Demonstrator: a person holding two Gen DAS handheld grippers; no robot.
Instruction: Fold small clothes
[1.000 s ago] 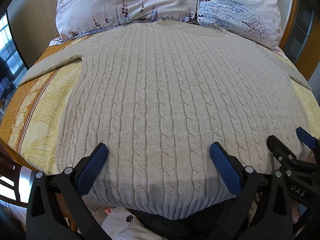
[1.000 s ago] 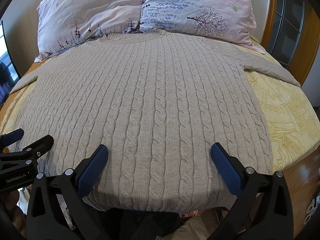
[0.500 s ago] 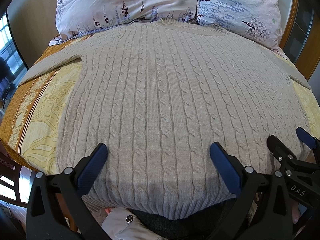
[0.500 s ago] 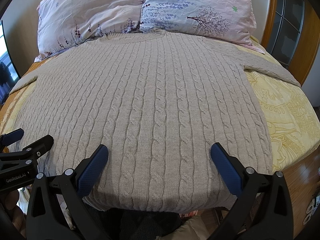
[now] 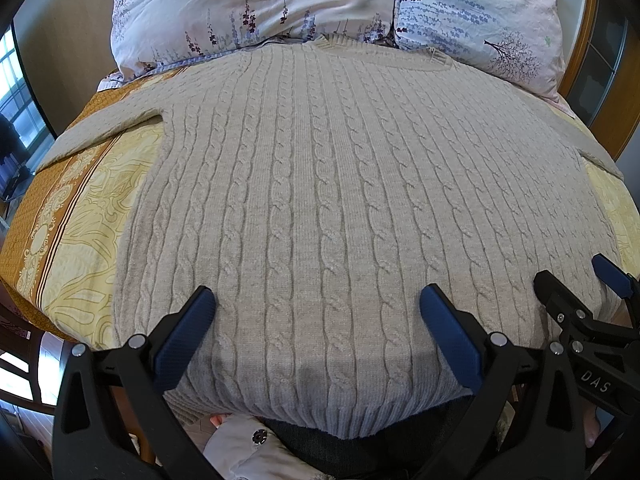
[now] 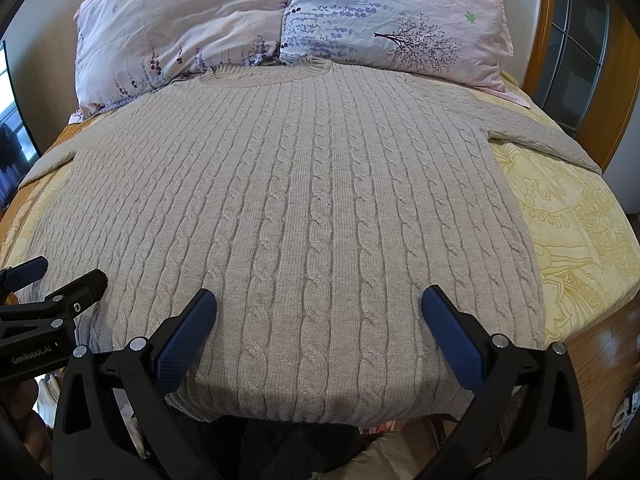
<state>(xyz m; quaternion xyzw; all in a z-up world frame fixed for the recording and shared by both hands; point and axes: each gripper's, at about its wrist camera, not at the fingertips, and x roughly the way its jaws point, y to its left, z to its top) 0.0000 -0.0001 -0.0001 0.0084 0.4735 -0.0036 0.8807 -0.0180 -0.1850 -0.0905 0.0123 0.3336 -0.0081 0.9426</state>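
The sweater (image 5: 340, 200) lies flat and face up on the bed (image 5: 80, 216), collar at 12 o'clock against the pillows (image 5: 280, 8), hem at 6 o'clock hanging a little over the near edge, one sleeve running out toward 9 o'clock and the other toward 3 o'clock. It is a thick cable knit, so I judge it soft, floppy and fairly weighty for a garment; it should drape and sag where lifted, and the ribbed texture should give the pads good purchase rather than slip. It looks stretchy, so a pull at one point would likely distort the shape; a pinch through both layers seems the safer hold. Good places to take hold, in my view, are the left sleeve (image 5: 100, 128) near its shoulder, the two hem corners, and the right sleeve (image 6: 540, 140). Starting at the left, the left gripper (image 5: 316, 320) hovers low above the hem at 6 o'clock, pointing toward the collar, its blue fingers (image 5: 184, 336) spread wide with nothing between them but knit below. Whether the pads touch the fabric I cannot tell. The right gripper (image 6: 320, 320) sits just beside it to the right, in the same pose over the hem, pointing at 12 o'clock, its tongs likewise spread wide and holding nothing. Each gripper shows at the edge of the other's view, so they are close together.
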